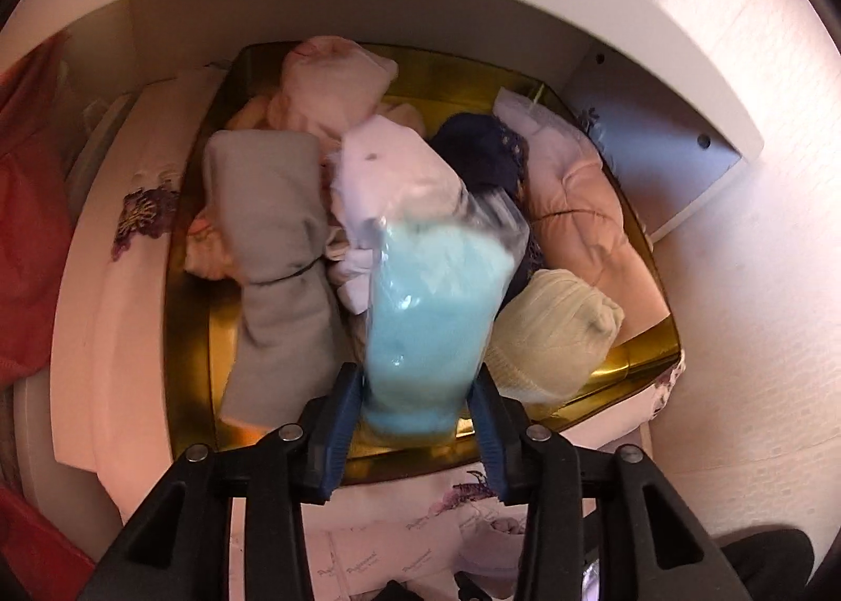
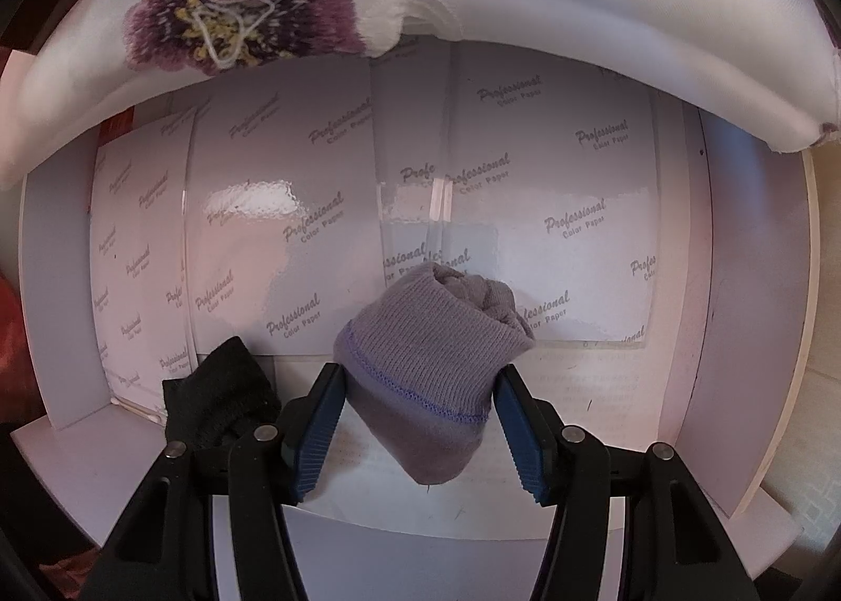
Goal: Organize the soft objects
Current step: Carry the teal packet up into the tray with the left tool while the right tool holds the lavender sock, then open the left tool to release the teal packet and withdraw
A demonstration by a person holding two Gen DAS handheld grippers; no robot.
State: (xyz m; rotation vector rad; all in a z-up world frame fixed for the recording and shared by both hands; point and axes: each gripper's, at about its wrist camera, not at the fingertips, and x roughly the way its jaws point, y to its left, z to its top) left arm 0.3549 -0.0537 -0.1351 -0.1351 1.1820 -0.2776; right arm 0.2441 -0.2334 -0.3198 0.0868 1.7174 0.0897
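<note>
In the left wrist view my left gripper (image 1: 418, 390) points down over a gold tray (image 1: 644, 364) full of rolled clothes. Between its blue pads (image 1: 341, 417) sits a light blue soft bundle in a clear plastic bag (image 1: 431, 317), touching both of them, its top end blurred. In the right wrist view my right gripper (image 2: 420, 406) is shut on a rolled grey-purple knitted sock (image 2: 426, 369), held above a white shelf lined with printed glossy paper (image 2: 552, 212). A black sock (image 2: 221, 390) lies just left of the left finger.
The tray holds a grey roll (image 1: 273, 254), pink rolls (image 1: 326, 85), a cream knitted roll (image 1: 552, 333), a dark blue item (image 1: 483, 159) and a padded pink piece (image 1: 578, 201). A white cloth with an embroidered purple flower (image 2: 236, 17) hangs over the shelf. White shelf walls enclose both spots.
</note>
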